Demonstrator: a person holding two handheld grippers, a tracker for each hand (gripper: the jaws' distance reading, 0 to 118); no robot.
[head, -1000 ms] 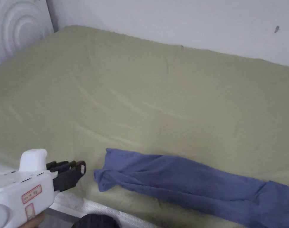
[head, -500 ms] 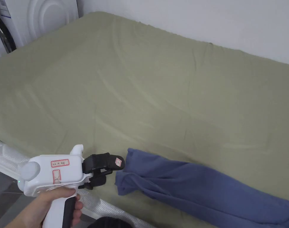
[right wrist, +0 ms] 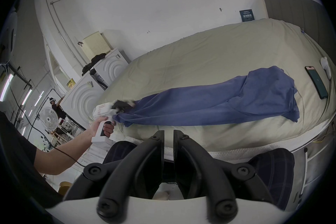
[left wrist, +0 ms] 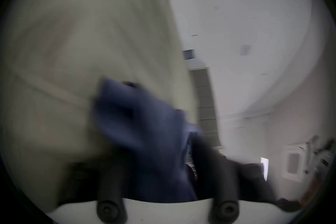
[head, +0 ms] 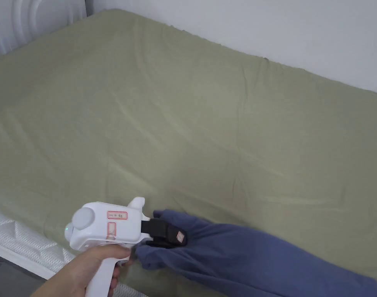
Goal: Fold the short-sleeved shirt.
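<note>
A blue short-sleeved shirt (head: 261, 263) lies stretched in a long, bunched strip along the near edge of the olive-green bed (head: 183, 116). A hand holds my left gripper (head: 176, 239) at the shirt's left end, and its black jaws are closed on the cloth there. In the blurred left gripper view, blue cloth (left wrist: 141, 128) fills the space between the jaws. The right gripper view shows the whole shirt (right wrist: 218, 100) with the left gripper (right wrist: 125, 106) at its end. My right gripper (right wrist: 168, 134) is shut on nothing, held off the bed's near side.
A phone (right wrist: 316, 82) and a small white object (right wrist: 326, 68) lie on the bed beyond the shirt's far end. White appliances (right wrist: 85, 97) stand at the bed's left end, with a fan (right wrist: 48, 118) behind. The white mattress edge (head: 21, 247) runs along the near side.
The left gripper has moved right onto the shirt's left end, and its jaws, open half a second ago, have closed on the cloth. The head camera has shifted.
</note>
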